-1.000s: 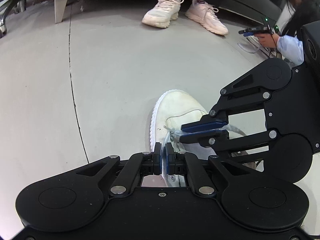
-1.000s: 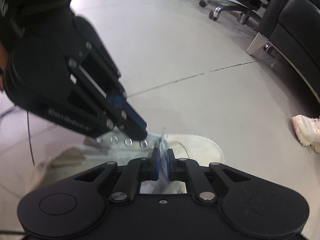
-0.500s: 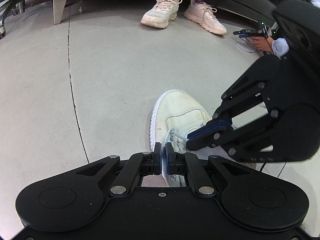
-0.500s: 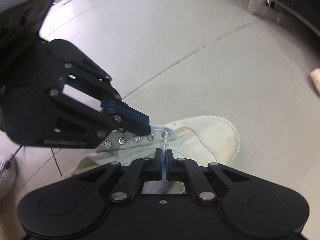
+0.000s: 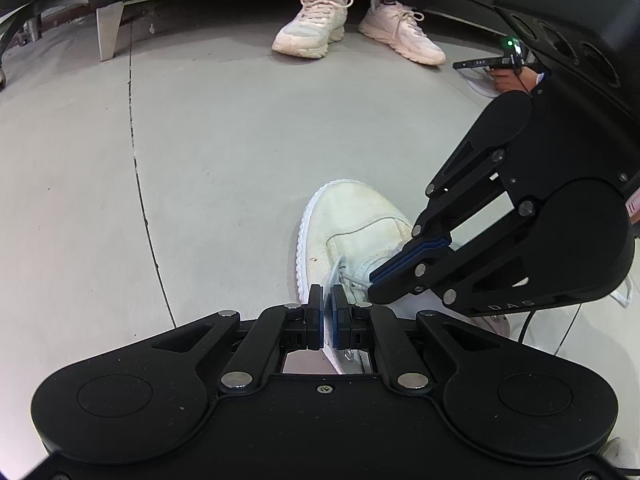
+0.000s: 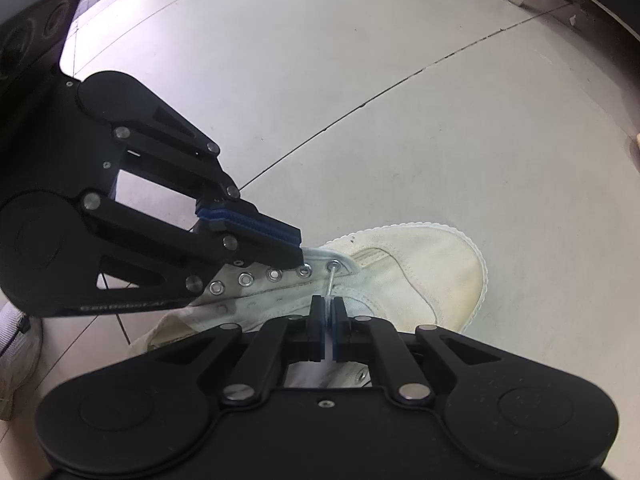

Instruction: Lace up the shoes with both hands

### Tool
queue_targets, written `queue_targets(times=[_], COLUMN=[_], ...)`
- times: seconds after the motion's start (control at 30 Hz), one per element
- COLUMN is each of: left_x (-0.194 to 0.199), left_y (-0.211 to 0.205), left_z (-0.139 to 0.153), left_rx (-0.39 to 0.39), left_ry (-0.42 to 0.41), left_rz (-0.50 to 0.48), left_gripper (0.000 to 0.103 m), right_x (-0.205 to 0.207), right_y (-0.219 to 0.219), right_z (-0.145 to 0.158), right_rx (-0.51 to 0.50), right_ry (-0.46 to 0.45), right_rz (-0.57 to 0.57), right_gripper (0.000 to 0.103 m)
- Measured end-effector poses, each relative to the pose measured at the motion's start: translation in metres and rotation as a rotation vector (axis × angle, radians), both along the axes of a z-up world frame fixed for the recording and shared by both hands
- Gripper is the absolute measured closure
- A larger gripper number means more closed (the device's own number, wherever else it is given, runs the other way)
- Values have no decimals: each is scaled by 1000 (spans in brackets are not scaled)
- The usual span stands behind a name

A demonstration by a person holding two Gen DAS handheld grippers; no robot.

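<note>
Right gripper (image 6: 327, 312) swung nearer the shoe (image 6: 420, 272) — jaws pinching lace (image 6: 330, 280), left gripper (image 5: 327, 296) jaws clamped on eyelet flap (image 5: 334, 276)

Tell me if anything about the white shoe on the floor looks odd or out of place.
The white canvas shoe is almost unlaced: its row of metal eyelets sits empty, with only one thin lace passing through the front eyelet. The toe looks yellowed and scuffed. Nothing looks spilled or broken on the floor around it.

Your left gripper (image 5: 327, 312) and right gripper (image 6: 328, 320) were matte black, with blue ribbed pads (image 6: 256, 226), silver screws (image 5: 237, 380), round embossed discs (image 5: 114, 396), faint lettering on the housing.
</note>
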State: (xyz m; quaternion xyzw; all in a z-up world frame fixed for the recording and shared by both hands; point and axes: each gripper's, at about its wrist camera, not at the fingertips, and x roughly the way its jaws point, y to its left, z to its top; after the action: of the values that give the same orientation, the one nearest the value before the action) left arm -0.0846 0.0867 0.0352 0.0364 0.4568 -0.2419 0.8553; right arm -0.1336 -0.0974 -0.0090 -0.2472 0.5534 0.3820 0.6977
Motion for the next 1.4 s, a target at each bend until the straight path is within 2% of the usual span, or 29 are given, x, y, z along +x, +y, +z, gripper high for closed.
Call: queue_targets(times=[0.5, 0.97, 1.23, 1.4], left_x=[-7, -4, -6, -5], left_y=[-8, -7, -7, -5], left_z=[3, 2, 3, 2], left_rx=[56, 65, 69, 65], left_ry=[-62, -77, -82, -78], left_rz=[-62, -94, -105, -102], left_gripper=[100, 100, 100, 100], right_x=[13, 23, 30, 16], right_y=[7, 20, 23, 19], right_z=[1, -7, -7, -5], right_rx=[-19, -57, -23, 16], right_ry=[8, 26, -10, -103], right_rz=[-29, -6, -24, -6], right_gripper=[100, 100, 100, 98])
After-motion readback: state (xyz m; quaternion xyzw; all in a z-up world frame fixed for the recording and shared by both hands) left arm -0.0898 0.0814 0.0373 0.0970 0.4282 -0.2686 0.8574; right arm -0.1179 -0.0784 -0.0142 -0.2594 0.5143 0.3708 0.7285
